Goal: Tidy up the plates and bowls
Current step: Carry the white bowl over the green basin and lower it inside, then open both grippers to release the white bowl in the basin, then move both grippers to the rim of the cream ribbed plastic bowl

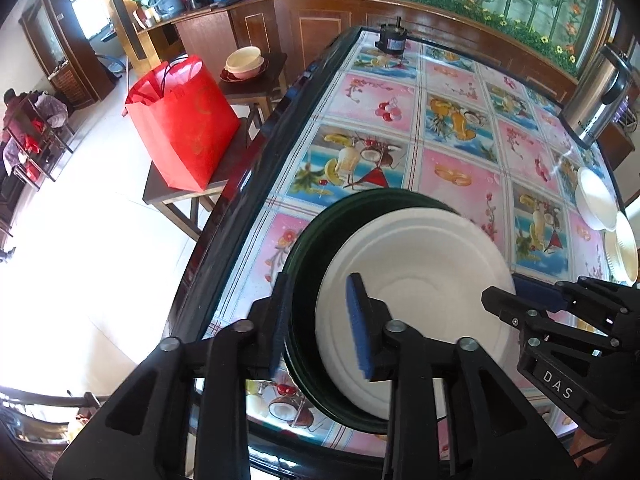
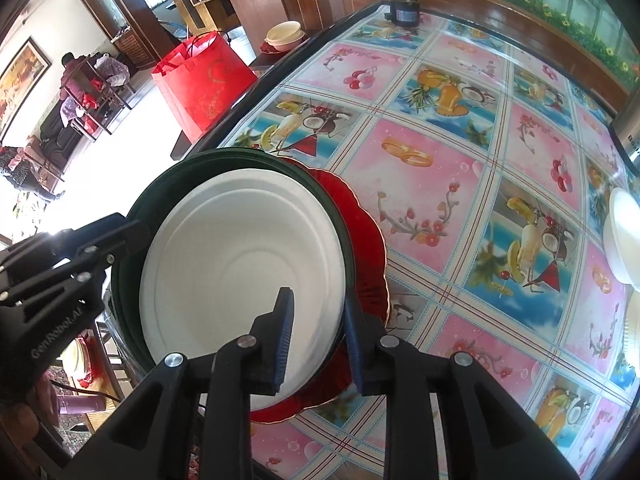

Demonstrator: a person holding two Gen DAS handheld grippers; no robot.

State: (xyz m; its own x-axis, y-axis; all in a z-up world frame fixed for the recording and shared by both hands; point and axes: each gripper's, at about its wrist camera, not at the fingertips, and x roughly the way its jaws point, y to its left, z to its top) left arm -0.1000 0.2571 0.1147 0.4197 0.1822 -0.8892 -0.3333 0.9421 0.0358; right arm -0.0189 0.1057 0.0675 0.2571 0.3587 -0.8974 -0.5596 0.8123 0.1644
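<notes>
A white plate (image 1: 420,280) (image 2: 240,256) lies inside a dark green plate (image 1: 304,248) (image 2: 224,158). In the right wrist view a red scalloped plate (image 2: 364,232) shows under them, on the fruit-print table (image 1: 452,176) (image 2: 420,200). My left gripper (image 1: 318,280) is open and straddles the left rim, one pad outside the green edge and one over the white plate. My right gripper (image 2: 318,294) is also open astride the right rim, with the white and green edges between its pads. Each view shows the other gripper at the stack's opposite side.
Two white bowls (image 1: 596,200) (image 2: 624,240) sit at the table's right edge, with a steel thermos (image 1: 596,96) behind them. A small black device (image 1: 394,38) stands at the far end. Left of the table, stools hold a red bag (image 1: 184,120) and stacked bowls (image 1: 244,62).
</notes>
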